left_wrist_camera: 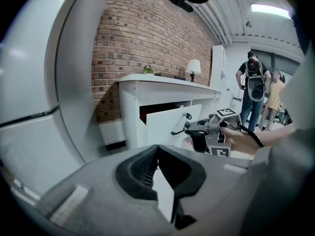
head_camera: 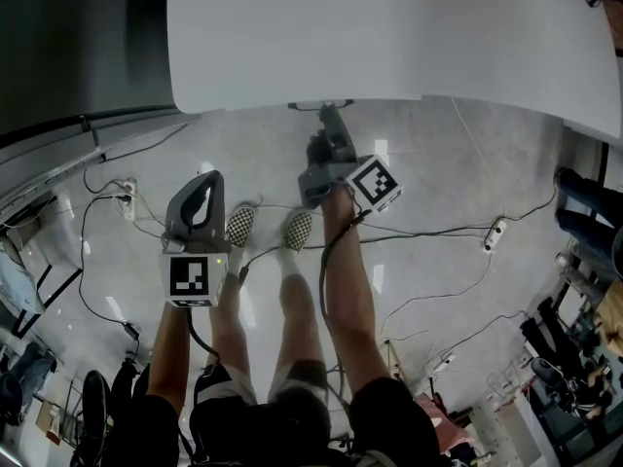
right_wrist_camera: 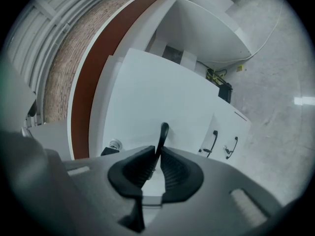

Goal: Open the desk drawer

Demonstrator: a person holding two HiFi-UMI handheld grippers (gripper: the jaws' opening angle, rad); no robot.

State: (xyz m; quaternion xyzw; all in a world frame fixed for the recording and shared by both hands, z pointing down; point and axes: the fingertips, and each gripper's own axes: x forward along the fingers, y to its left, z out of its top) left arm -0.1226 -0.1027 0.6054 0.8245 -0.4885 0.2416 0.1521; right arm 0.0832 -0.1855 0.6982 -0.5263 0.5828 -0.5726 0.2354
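Under the edge of the wide white desk (head_camera: 389, 37), the flat white drawer front (left_wrist_camera: 170, 124) is seen drawn partway out with a dark gap behind it, so the opening is judged begun but not finished. Its thin dark metal handle (right_wrist_camera: 162, 134) is pinched between the ribbed black pads of the right gripper (right_wrist_camera: 157, 154). The left gripper (left_wrist_camera: 157, 149) is held well apart from the drawer, its jaws pressed together on nothing.

Glossy pale floor (head_camera: 487, 163) carries loose cables (head_camera: 438, 230) and power strips (head_camera: 496, 232).
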